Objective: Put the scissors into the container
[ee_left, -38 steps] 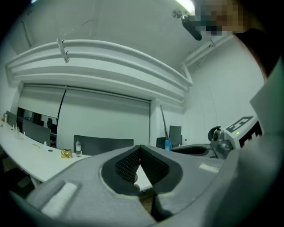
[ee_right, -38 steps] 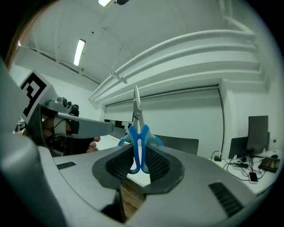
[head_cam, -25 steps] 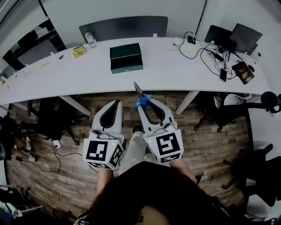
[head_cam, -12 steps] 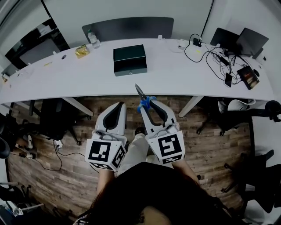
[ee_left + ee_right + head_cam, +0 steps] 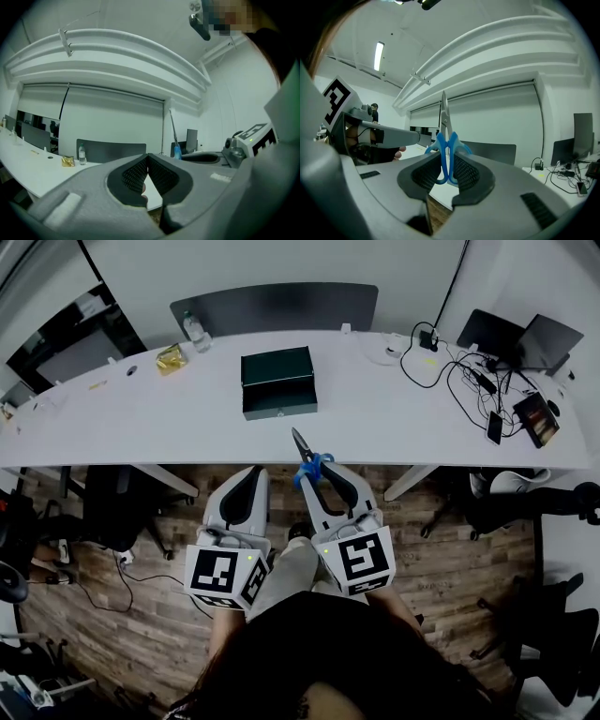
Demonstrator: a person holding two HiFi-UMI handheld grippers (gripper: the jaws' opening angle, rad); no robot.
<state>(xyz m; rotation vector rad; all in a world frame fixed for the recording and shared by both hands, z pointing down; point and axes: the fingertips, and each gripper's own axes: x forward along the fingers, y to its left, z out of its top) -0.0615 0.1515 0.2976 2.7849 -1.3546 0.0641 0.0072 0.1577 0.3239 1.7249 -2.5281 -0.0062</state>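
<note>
The scissors (image 5: pixel 307 463) have blue handles and a steel blade that points up toward the table. My right gripper (image 5: pixel 317 474) is shut on the handles. In the right gripper view the scissors (image 5: pixel 446 157) stand upright, clamped between the two dark pads. The container, a dark green box (image 5: pixel 279 382), lies on the white table (image 5: pixel 141 418), ahead of both grippers and apart from them. My left gripper (image 5: pixel 246 486) hangs beside the right one over the wooden floor; its jaws meet at the tips (image 5: pixel 148 157) with nothing between them.
A water bottle (image 5: pixel 195 331) and a gold packet (image 5: pixel 170 357) sit at the table's far left. Cables, laptops (image 5: pixel 511 338) and a phone (image 5: pixel 494 427) crowd its right end. A dark panel (image 5: pixel 277 307) stands behind the table. Office chairs (image 5: pixel 525 493) stand on the floor.
The table and box have slid lower and nearer in the head view, and both grippers sit slightly lower in the frame. The scissors stay gripped the same way.
</note>
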